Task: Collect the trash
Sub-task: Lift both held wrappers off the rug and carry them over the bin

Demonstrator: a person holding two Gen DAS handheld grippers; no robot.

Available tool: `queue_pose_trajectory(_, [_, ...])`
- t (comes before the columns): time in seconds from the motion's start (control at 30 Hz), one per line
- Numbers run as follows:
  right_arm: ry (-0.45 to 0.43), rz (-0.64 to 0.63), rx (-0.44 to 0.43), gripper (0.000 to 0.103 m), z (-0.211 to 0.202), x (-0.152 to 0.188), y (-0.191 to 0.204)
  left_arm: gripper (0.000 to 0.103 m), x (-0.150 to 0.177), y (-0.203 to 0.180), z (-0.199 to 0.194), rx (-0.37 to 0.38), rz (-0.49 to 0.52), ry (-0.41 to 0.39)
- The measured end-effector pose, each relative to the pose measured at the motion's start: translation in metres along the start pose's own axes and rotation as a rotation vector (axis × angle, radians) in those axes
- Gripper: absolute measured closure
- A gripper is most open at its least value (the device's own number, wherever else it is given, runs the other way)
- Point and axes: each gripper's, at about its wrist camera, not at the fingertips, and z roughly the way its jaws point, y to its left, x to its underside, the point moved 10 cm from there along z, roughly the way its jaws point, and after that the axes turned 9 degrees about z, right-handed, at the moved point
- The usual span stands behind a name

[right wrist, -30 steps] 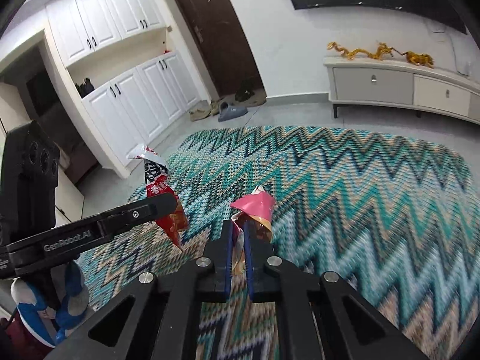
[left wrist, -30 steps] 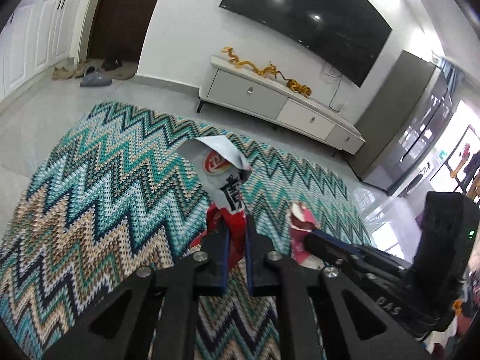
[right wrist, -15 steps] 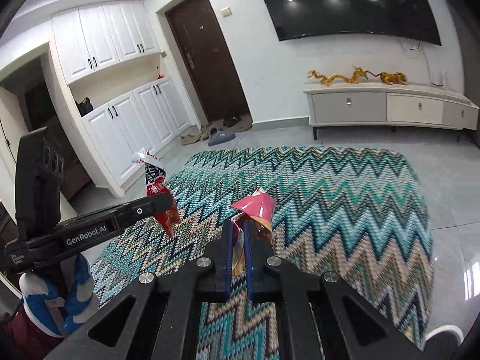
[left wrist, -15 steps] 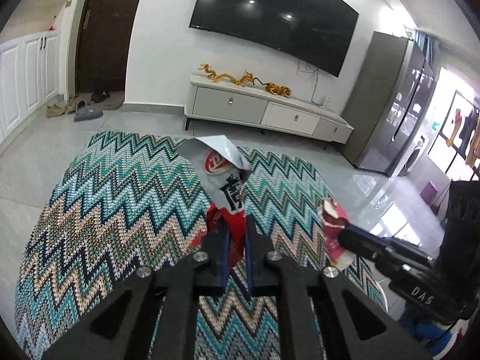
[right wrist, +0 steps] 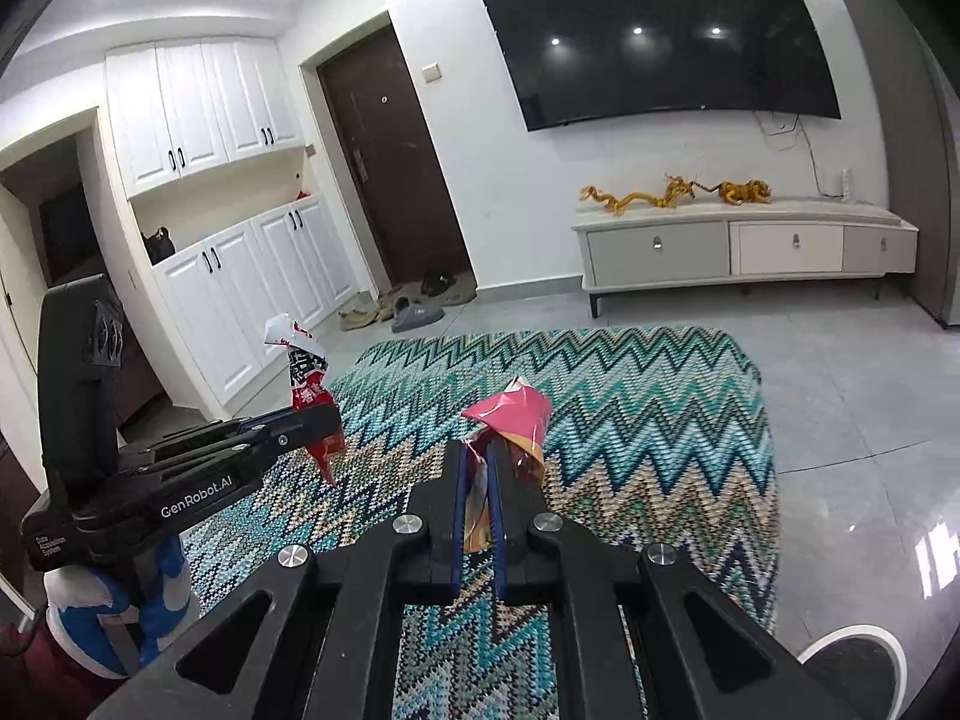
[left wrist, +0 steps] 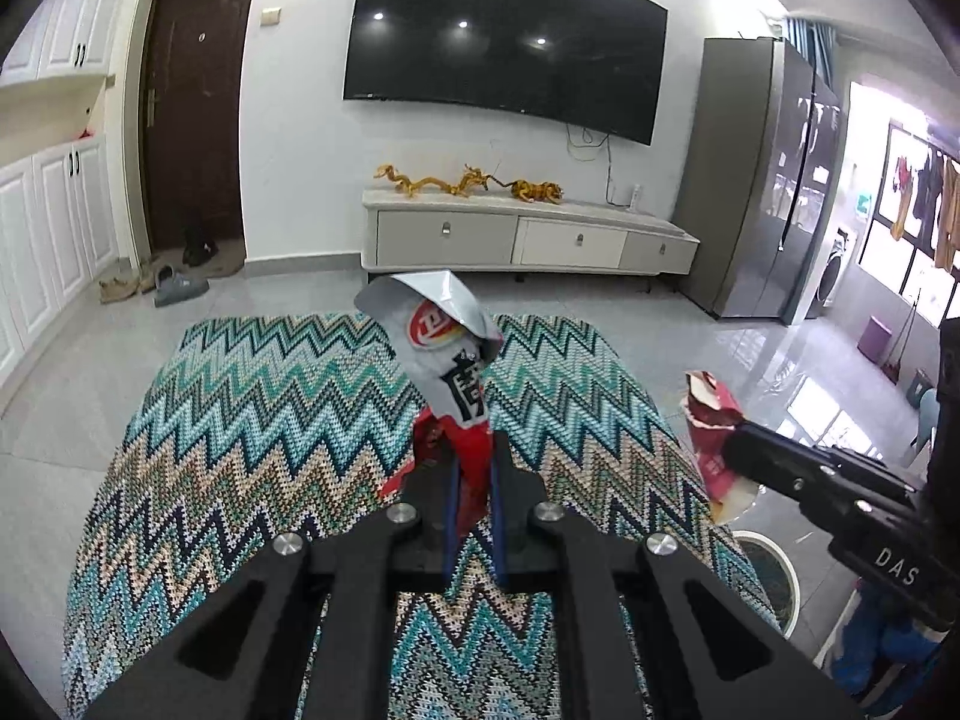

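Note:
My left gripper (left wrist: 471,456) is shut on a crumpled red and silver snack bag (left wrist: 441,348), which stands up from the jaws above the zigzag rug (left wrist: 240,420). My right gripper (right wrist: 477,459) is shut on a pink and orange wrapper (right wrist: 510,414). Each view shows the other hand too: the right gripper (left wrist: 729,450) with its wrapper (left wrist: 711,414) at the right, the left gripper (right wrist: 330,414) with its snack bag (right wrist: 303,366) at the left. Both are held up in the air over the rug.
A round white-rimmed bin (left wrist: 765,576) stands on the tiled floor off the rug's right edge, also at the bottom right in the right wrist view (right wrist: 852,642). A low TV cabinet (left wrist: 528,234) lines the far wall. Shoes (left wrist: 162,282) lie by the dark door. A tall grey fridge (left wrist: 756,180) stands right.
Both grippers have risen and drawn back with their trash still gripped; the rug looks smaller and lower. The left view has rolled level. The white-rimmed bin has come into view.

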Motion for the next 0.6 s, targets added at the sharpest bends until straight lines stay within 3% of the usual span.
queue_pose_trajectory(0.6, [-0.119,0.045,0.052,0.096,-0.074,-0.008,-0.044,0.095,-0.021,-0.067,-0.004,0.033,0.116,-0.024])
